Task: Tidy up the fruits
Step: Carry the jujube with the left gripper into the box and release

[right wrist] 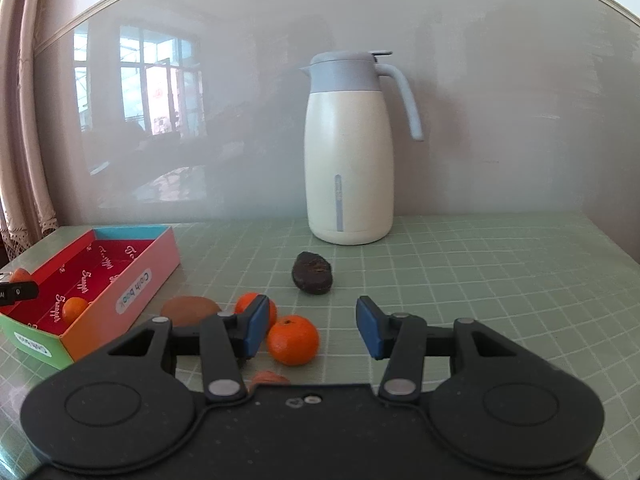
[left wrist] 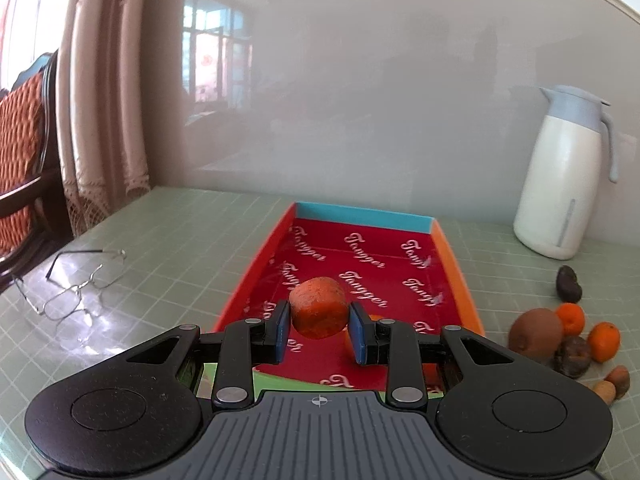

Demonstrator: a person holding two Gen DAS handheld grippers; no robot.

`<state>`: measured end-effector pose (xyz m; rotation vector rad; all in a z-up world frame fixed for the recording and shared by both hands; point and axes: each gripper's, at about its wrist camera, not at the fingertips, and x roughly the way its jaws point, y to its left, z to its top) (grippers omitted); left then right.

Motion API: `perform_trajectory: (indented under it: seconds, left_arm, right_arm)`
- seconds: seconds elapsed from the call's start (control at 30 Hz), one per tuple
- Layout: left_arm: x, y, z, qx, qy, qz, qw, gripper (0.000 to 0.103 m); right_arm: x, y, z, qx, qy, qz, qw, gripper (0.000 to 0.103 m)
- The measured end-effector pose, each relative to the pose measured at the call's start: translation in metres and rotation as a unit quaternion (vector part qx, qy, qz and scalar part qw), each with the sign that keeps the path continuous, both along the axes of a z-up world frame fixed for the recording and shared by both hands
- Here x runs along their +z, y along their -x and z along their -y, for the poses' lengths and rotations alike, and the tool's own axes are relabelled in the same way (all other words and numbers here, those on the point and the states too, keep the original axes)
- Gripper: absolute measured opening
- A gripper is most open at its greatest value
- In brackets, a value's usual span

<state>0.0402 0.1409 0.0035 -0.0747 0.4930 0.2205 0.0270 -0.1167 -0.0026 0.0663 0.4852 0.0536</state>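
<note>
A rough orange-red fruit [left wrist: 318, 307] was clamped between the blue pads of the left hand-held gripper [left wrist: 319, 330], above the red-lined cardboard box [left wrist: 456, 276].

Below and just beyond that gripper, a small orange tangerine [right wrist: 74, 309] lay in the box. The right hand-held gripper [right wrist: 312, 326] stood open and empty over the green gridded worktop [right wrist: 480, 280]; a glossy tangerine [right wrist: 293, 340] lay between its fingers, untouched, a brown kiwi [right wrist: 190, 309] to its left, a dark wrinkled fruit [right wrist: 312, 278] ahead, a white jug [right wrist: 349, 152] farther back.
</note>
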Motion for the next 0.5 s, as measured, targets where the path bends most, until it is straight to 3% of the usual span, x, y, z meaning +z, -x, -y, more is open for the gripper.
perform_trajectory:
  seconds: [0.2, 0.23, 0.27, 0.33, 0.5]
  left_arm:
    - [-0.008, -0.003, -0.006, -0.002, 0.005, -0.015, 0.9999, 0.033]
    - [-0.008, -0.002, -0.006, -0.001, 0.004, -0.013, 0.9999, 0.042]
    - [-0.007, 0.0, -0.007, 0.002, 0.002, -0.01, 0.9999, 0.059]
    - [-0.006, 0.005, -0.008, 0.009, -0.006, 0.002, 0.9999, 0.072]
    - [-0.005, 0.008, -0.01, 0.012, -0.006, 0.002, 0.9999, 0.072]
  right_arm:
    - [-0.001, -0.002, -0.009, 0.006, 0.001, -0.002, 1.0, 0.052]
    - [-0.001, -0.002, -0.011, 0.007, 0.001, -0.001, 1.0, 0.053]
    - [-0.001, -0.002, -0.011, 0.008, 0.001, -0.001, 1.0, 0.053]
    - [-0.001, -0.001, -0.012, 0.008, 0.0, -0.001, 1.0, 0.053]
    - [-0.001, 0.0, -0.009, 0.006, -0.001, -0.001, 1.0, 0.053]
